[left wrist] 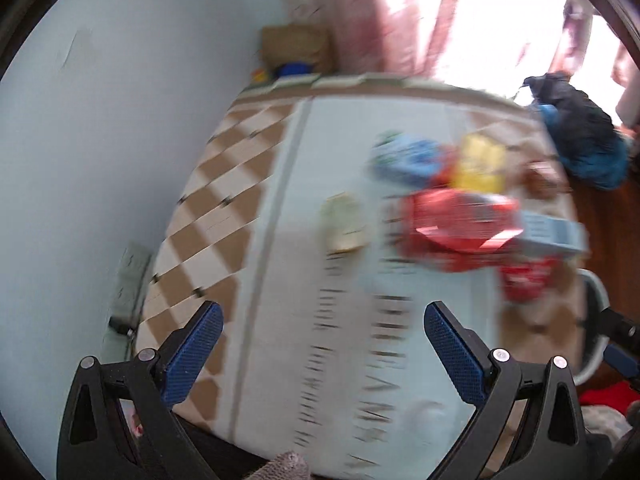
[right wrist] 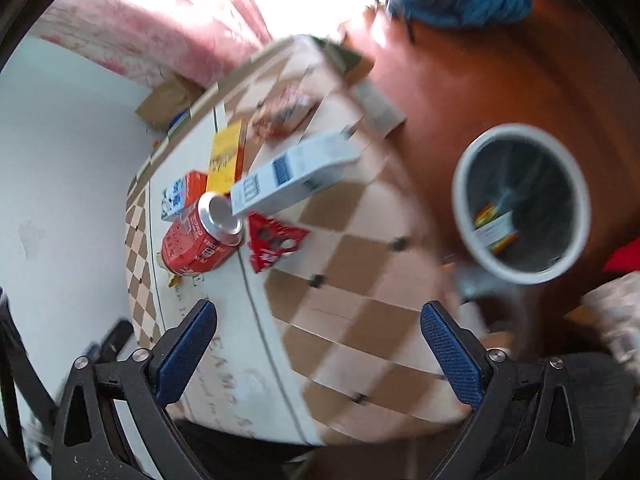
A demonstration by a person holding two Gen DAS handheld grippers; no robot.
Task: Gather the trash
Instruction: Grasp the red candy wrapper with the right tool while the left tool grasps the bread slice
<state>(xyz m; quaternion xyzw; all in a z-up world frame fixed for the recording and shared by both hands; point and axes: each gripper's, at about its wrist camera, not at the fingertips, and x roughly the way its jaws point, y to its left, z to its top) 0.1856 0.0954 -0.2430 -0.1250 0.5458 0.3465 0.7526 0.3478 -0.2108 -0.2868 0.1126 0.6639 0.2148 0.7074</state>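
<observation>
Both tools hang empty above the table [right wrist: 352, 248], which suggests a moment between pickups, not a carry. The left hand-held gripper [left wrist: 323, 334] has its blue pads spread wide with nothing between them, and the right hand-held gripper [right wrist: 319, 330] also stands wide and empty. The trash lies clustered toward the far side of the checkered tabletop: a red soda can [right wrist: 200, 240] on its side with its silver end showing, a white and blue carton [right wrist: 296, 176] with one end over the can, a red triangular wrapper [right wrist: 270, 244] just beside the can, a yellow packet [right wrist: 226, 156] and a small orange and blue box [right wrist: 182, 194]. The waste bin [right wrist: 464, 216] stands on the floor by the table's edge, within easy reach for drops; a small colourful box [right wrist: 494, 230] already lies inside. The can looks the likeliest next target.
</observation>
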